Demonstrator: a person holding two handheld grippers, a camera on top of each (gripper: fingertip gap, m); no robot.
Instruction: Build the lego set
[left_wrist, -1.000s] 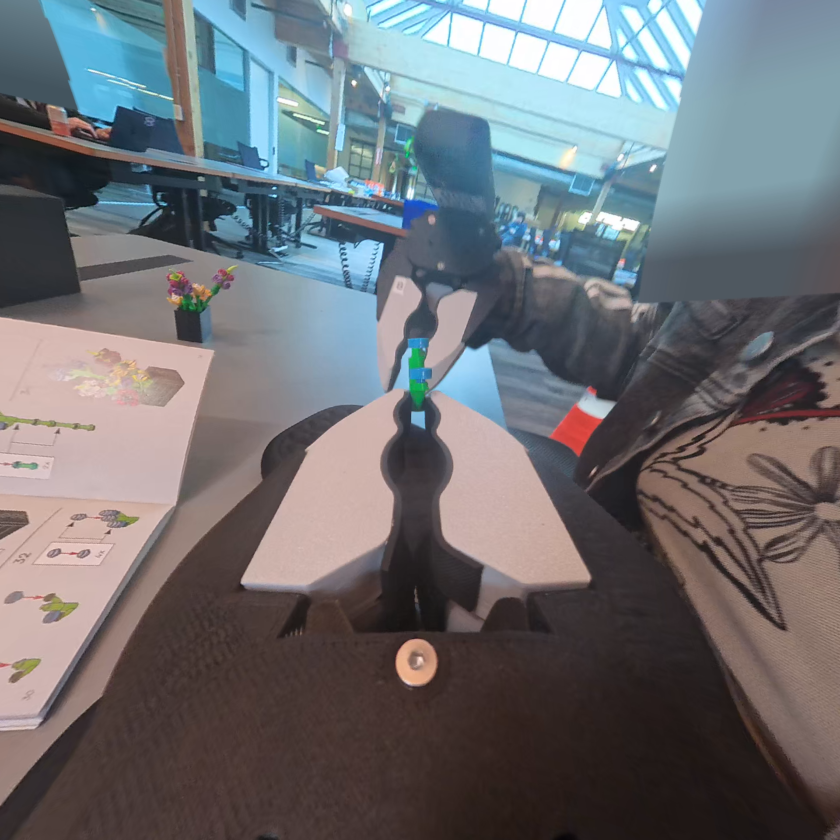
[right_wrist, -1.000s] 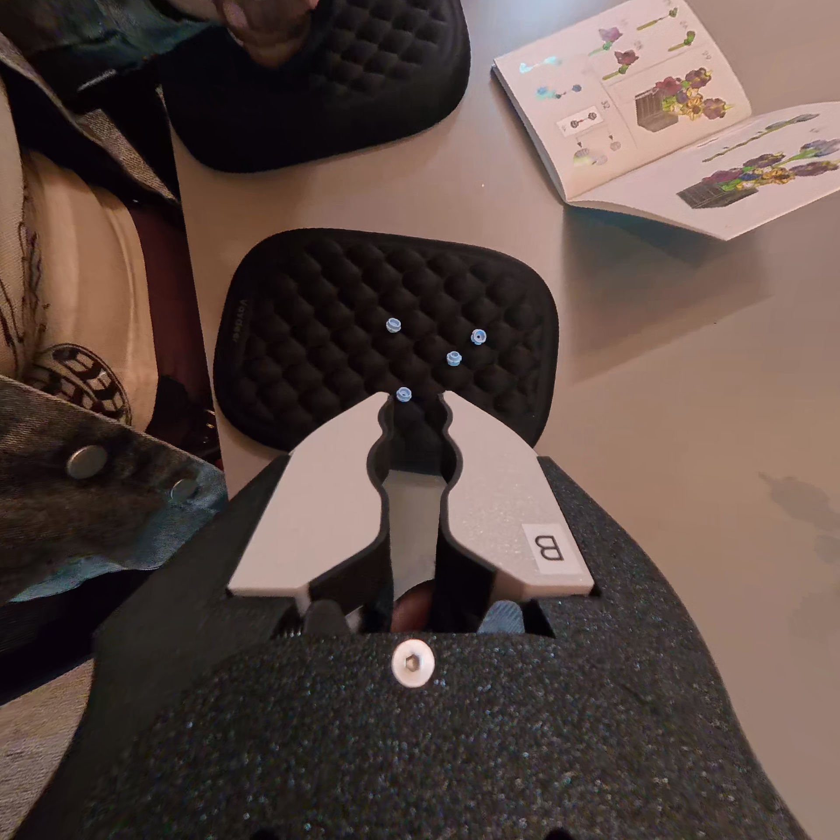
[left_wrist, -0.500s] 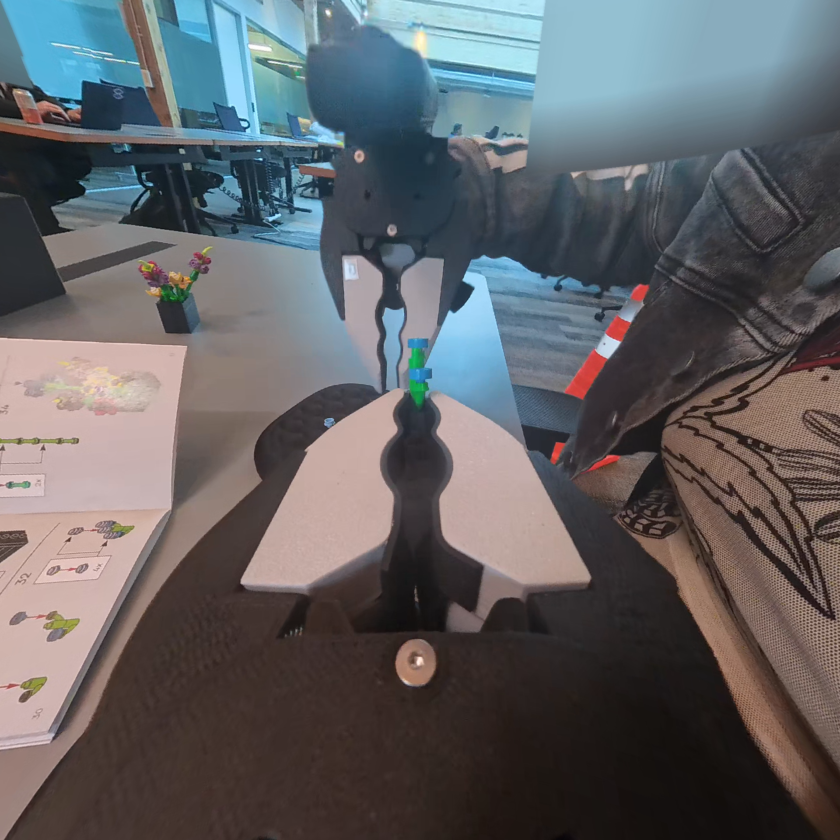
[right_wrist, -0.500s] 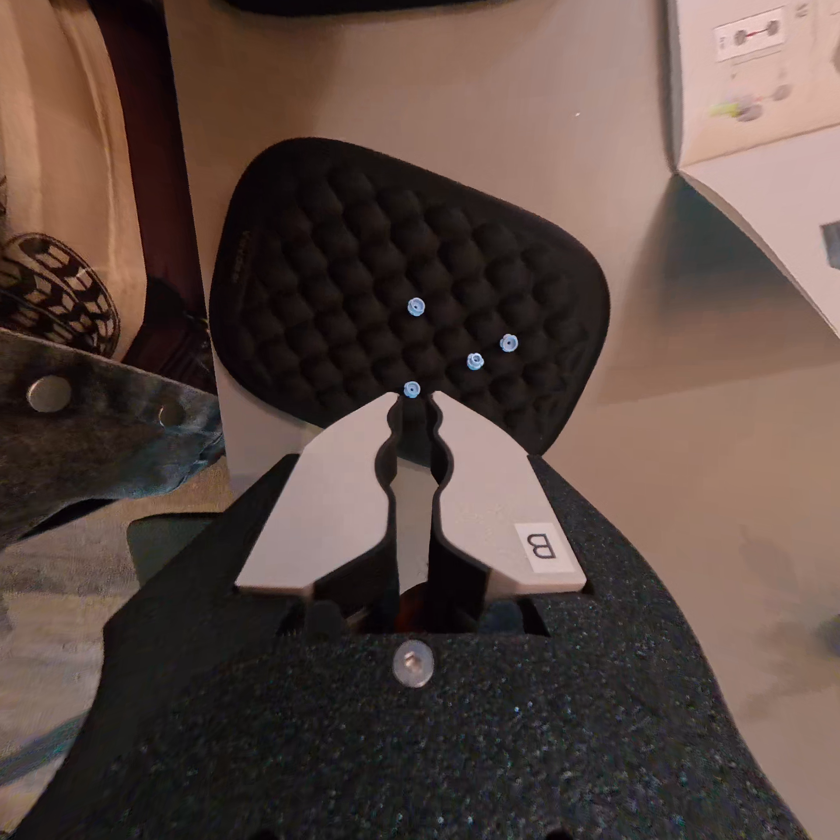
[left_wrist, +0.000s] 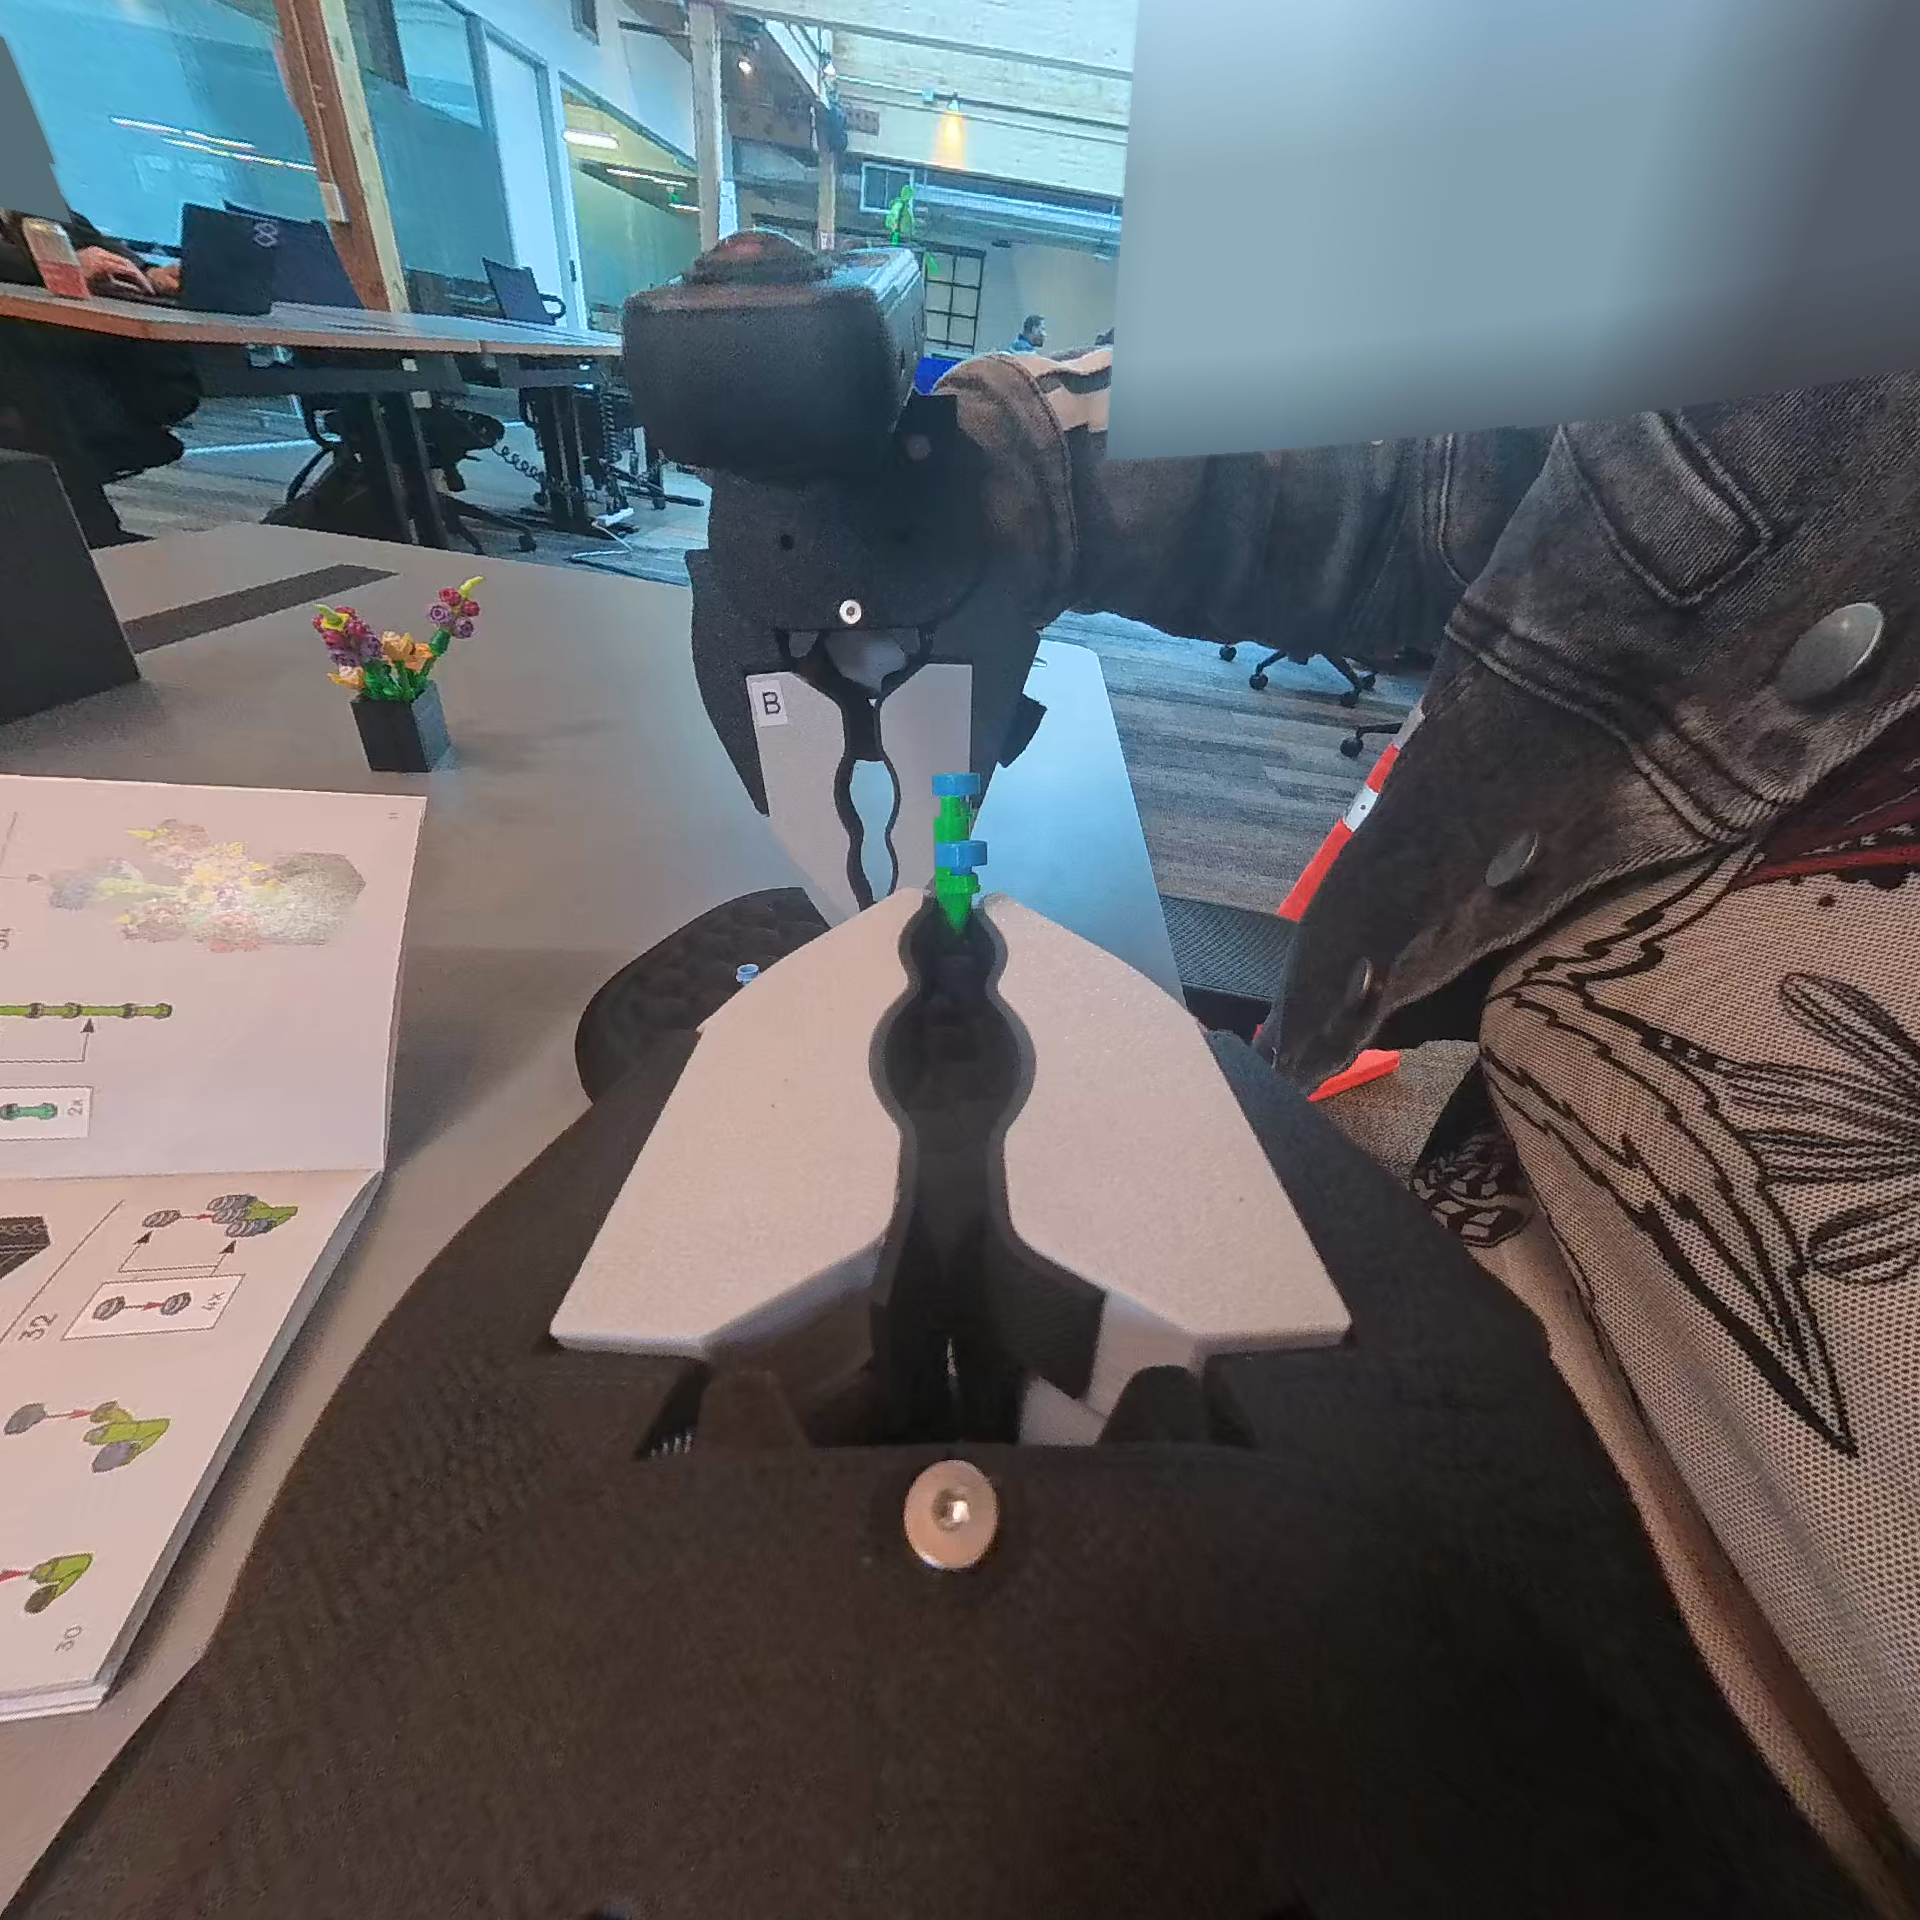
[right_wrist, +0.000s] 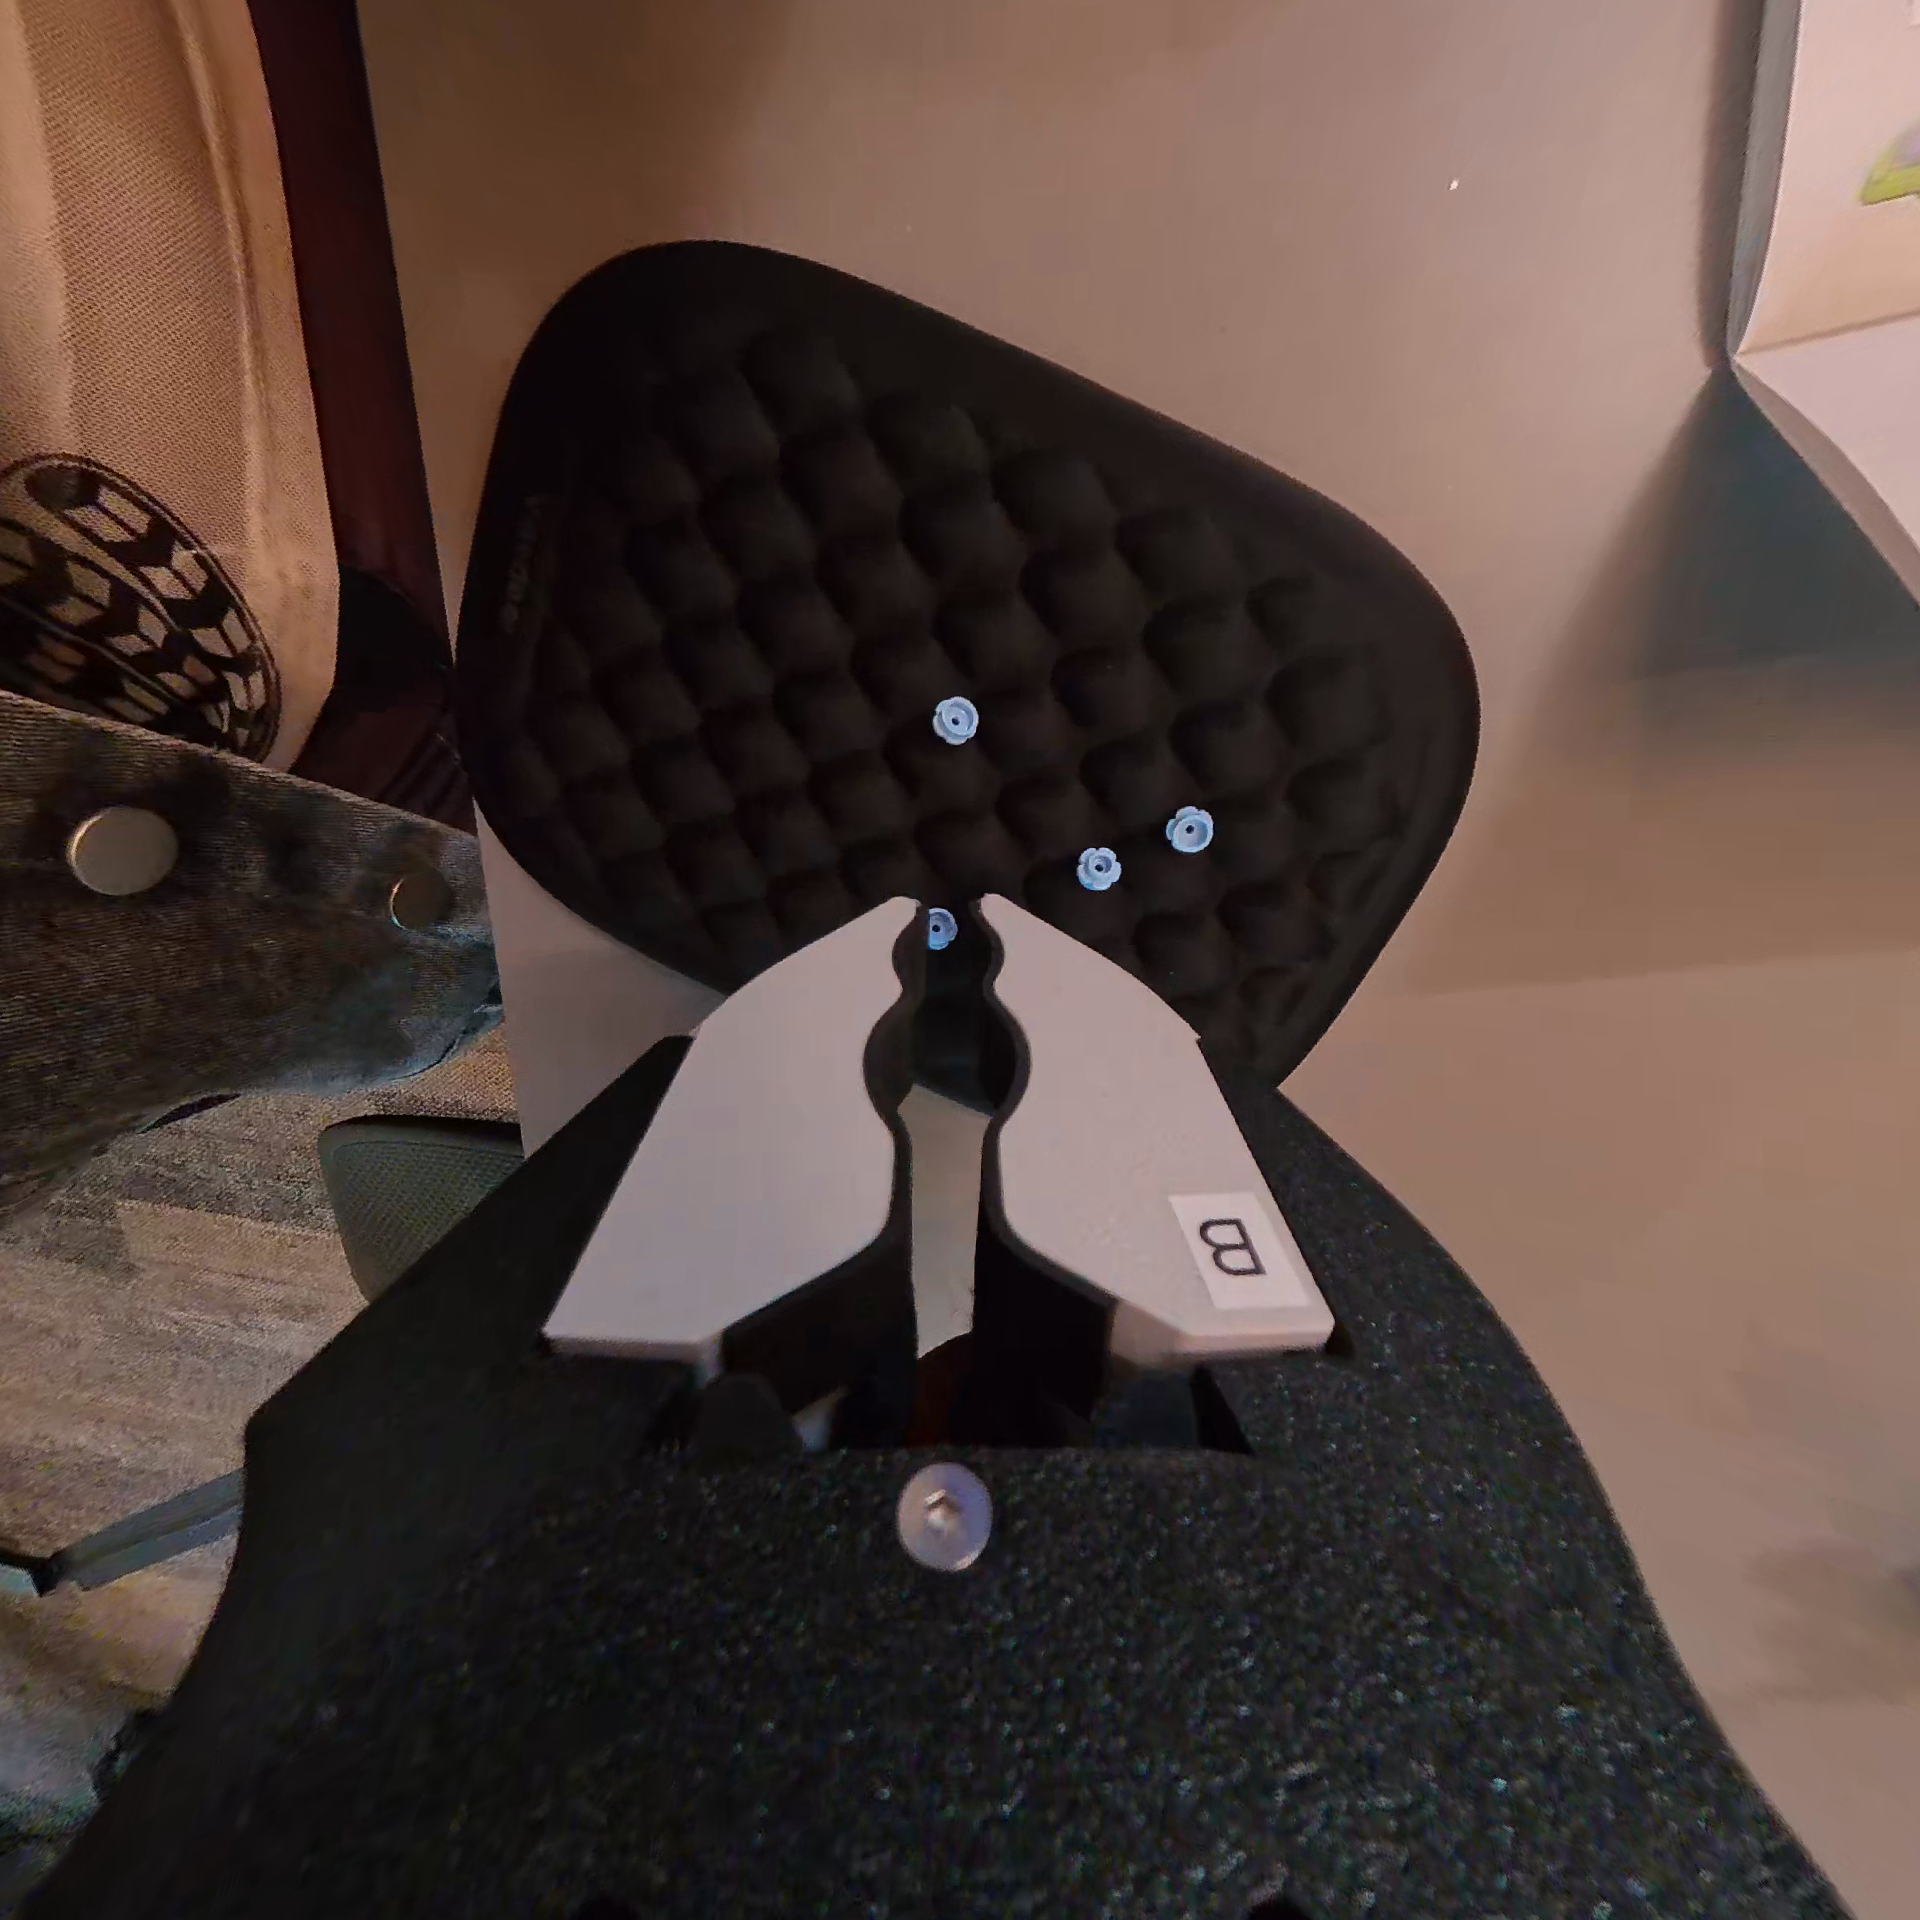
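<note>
My left gripper (left_wrist: 951, 914) is shut on a green stem (left_wrist: 951, 831) that stands upright from its tips and carries two blue pieces. My right gripper (right_wrist: 940, 914) points down at a black dimpled pad (right_wrist: 1039, 571). Its jaws are narrowly open, with a light-blue flower stud (right_wrist: 940, 928) lying between the tips. Three more light-blue studs (right_wrist: 1098, 868) lie on the pad beyond. In the left wrist view the right gripper (left_wrist: 868, 883) hangs just behind the stem, above the pad (left_wrist: 707, 966).
An open instruction booklet (left_wrist: 197, 987) lies on the grey table (left_wrist: 582, 810) at left, with a finished flower pot model (left_wrist: 400, 675) behind it. The booklet's edge (right_wrist: 1829, 312) shows right of the pad. A person's jacket sleeve (left_wrist: 1558, 675) is at right. The gap from one gripper's tips to the other's is roughly 12 cm.
My right gripper has come down closer to the pad and its jaws have narrowed around the nearest light-blue stud. My left gripper keeps holding the green stem.
</note>
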